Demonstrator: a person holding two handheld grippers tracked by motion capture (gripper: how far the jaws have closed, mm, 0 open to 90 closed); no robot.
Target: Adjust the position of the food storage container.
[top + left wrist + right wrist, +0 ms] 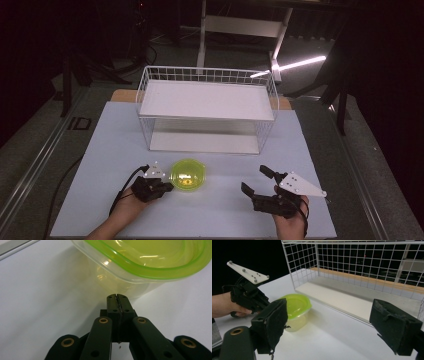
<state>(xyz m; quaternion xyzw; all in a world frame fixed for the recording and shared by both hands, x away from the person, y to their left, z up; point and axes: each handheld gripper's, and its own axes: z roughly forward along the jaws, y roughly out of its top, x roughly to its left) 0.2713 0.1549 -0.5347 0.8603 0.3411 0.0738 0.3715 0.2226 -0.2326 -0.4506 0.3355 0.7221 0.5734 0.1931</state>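
Green-lidded container [188, 175] sits on the desk [100, 150] in front of the wire rack [207, 107]. Left claw [167, 187] is pinched fully together with nothing in it, its tips just beside the container's wall. Right claw [257, 180] gapes wide and empty, well apart from the container.

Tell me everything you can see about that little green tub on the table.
The tub is a small, rounded container of clear plastic with a translucent lime-green lid snapped on. It seems empty. It stands upright on the pale table, in front of the white wire rack. The left claw, jaws shut, sits right beside its base; whether they touch is unclear. The right claw is open and well apart from it.
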